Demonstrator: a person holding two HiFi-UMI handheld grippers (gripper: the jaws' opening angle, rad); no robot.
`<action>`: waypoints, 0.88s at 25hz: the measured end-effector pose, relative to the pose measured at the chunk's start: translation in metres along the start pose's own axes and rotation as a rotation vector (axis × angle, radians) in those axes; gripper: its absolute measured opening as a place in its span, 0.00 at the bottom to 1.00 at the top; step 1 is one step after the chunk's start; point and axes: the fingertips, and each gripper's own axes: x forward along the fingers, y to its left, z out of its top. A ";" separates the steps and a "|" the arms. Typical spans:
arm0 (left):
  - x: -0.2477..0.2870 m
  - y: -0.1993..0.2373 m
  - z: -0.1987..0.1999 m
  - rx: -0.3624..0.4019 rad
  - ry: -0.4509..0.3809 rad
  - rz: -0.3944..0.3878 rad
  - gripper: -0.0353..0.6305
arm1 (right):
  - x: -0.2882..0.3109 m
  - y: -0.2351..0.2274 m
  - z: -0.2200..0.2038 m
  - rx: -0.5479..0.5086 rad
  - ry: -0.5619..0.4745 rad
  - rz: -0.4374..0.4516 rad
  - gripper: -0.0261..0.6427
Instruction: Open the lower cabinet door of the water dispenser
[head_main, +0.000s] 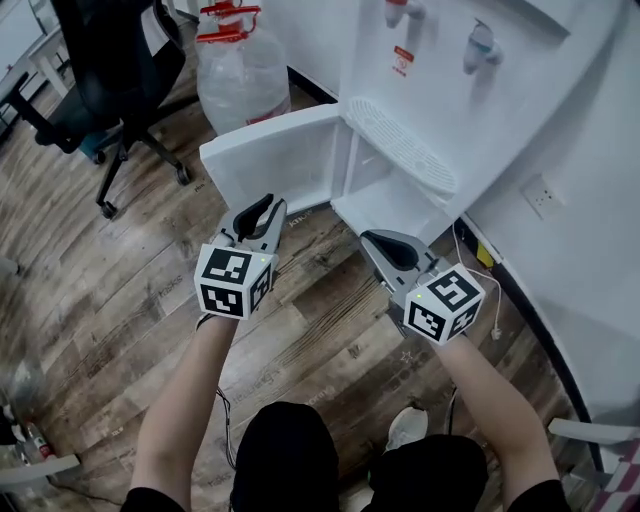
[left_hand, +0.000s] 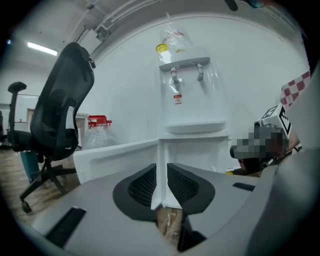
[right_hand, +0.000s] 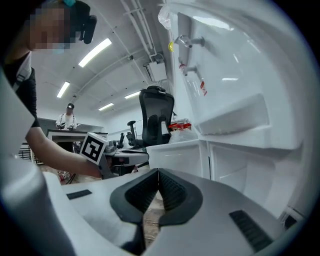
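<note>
The white water dispenser (head_main: 450, 90) stands against the wall at upper right. Its lower cabinet door (head_main: 270, 160) is swung wide open to the left, so the white compartment (head_main: 385, 195) shows. My left gripper (head_main: 277, 206) sits just in front of the door's lower edge, apart from it. Its jaws stand a narrow gap apart with nothing between them. In the left gripper view, the door (left_hand: 115, 155) and dispenser (left_hand: 192, 105) show beyond the left gripper (left_hand: 160, 172). My right gripper (head_main: 367, 238) is shut and empty, just short of the compartment's floor. The right gripper (right_hand: 159, 172) points past the door (right_hand: 175, 155).
A black office chair (head_main: 110, 70) and a large water bottle (head_main: 240, 70) with a red cap stand at the back left. On the wall at right are a socket (head_main: 541, 195) and a white cable (head_main: 480, 290). The floor is wood planks.
</note>
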 end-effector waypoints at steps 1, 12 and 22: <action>0.002 -0.011 -0.002 -0.005 -0.001 -0.016 0.17 | -0.005 -0.002 -0.004 0.004 -0.001 -0.006 0.07; 0.017 -0.102 -0.007 -0.043 0.059 -0.136 0.08 | -0.046 -0.006 -0.035 0.104 0.056 -0.035 0.07; -0.058 -0.173 0.099 -0.127 0.128 -0.249 0.07 | -0.142 0.026 0.077 0.153 0.065 -0.121 0.07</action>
